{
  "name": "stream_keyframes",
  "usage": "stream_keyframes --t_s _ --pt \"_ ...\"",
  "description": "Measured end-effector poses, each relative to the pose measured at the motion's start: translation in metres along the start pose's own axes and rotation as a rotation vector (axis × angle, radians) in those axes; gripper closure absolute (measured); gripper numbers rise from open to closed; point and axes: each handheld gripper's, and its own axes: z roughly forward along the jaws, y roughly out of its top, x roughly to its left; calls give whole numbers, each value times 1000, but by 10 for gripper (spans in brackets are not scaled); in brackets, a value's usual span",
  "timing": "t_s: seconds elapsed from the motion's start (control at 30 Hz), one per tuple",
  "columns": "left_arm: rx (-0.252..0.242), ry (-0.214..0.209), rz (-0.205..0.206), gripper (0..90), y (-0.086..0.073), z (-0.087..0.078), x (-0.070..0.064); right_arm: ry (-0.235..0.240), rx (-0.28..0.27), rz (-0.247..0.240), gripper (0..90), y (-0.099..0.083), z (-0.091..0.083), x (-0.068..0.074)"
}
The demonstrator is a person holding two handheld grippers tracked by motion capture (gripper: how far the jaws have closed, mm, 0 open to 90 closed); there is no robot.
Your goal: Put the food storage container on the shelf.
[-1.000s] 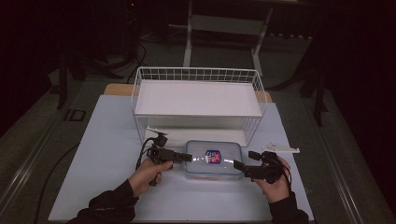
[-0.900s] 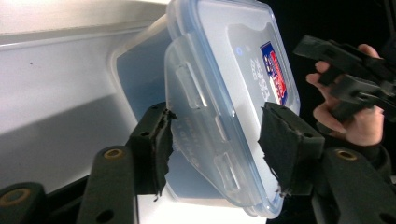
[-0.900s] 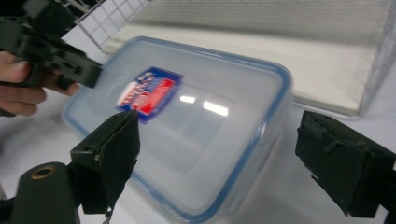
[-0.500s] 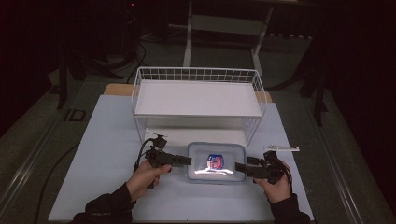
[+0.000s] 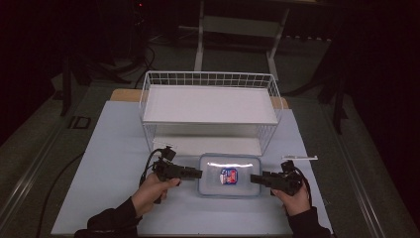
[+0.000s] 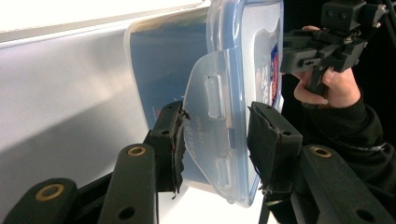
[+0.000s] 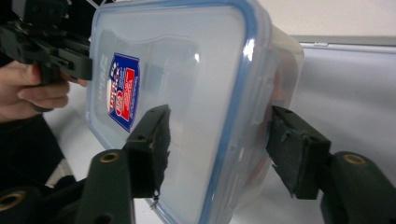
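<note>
Item: clear lidded container (image 5: 230,175), blue-rimmed, red-blue label, near table's (image 5: 99,163) front edge.
Contents indiscernible; left gripper (image 5: 197,173) and right gripper (image 5: 254,179) jaws spread around its ends.

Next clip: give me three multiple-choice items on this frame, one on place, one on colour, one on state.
1. Where does the plastic box sit?
A. on the rack's top shelf
B. on the table in front of the wire rack
C. on the floor

2. What colour is the seal around the box's lid?
A. blue
B. red
C. green

3. How do the left tongs stand?
A. shut, away from the box
B. open, around the lid's side flap
C. lying loose on the table

Answers: 1 B, the high view shows it just before the rack; 2 A, both gripper views show a blue rim; 3 B, gaps show beside the flap.
</note>
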Motion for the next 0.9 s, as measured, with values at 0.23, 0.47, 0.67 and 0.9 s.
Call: stream_keyframes --t_s 0.23,0.47,0.67,0.9 --pt "-3 27 26 569 -4 -2 -8 -13 3 2 447 -1 -4 6" --pt "-47 86 75 568 -7 -6 -23 -18 -13 -3 447 -3 -5 10" --pt "-97 95 94 568 -1 -18 -25 -21 -35 -40 450 10 -6 20" --pt "-180 121 142 567 9 -34 -20 -8 -64 -68 451 33 5 25"
